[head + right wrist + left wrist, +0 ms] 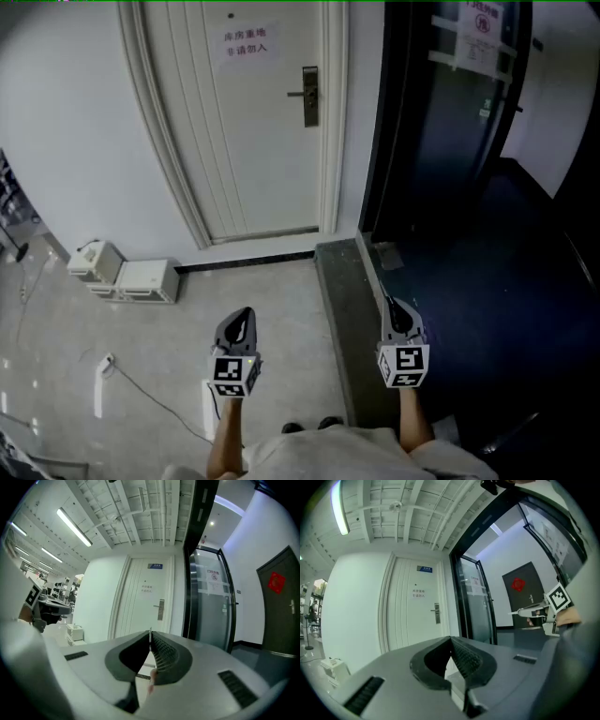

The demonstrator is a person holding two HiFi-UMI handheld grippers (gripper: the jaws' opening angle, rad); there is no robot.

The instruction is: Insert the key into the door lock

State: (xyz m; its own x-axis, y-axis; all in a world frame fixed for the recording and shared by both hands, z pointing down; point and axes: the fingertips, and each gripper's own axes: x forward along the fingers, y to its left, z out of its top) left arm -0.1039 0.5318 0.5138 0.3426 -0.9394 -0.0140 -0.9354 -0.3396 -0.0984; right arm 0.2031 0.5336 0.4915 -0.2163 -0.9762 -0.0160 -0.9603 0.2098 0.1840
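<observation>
Door lock [310, 97] sat upper centre in the head view, well beyond both grippers. Right gripper [400, 315] had its fingers clamped on what looked like a thin key [150, 632] aimed doorward. Left gripper [244, 319] had its fingers together and empty.

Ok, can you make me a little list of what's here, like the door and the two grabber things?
door: white door, closed, ahead of both grippers
lock: lock plate with a handle, on the door's right side
left gripper: shut, nothing in it
right gripper: shut on a thin sliver, probably the key
also: white boxes left of the door
</observation>
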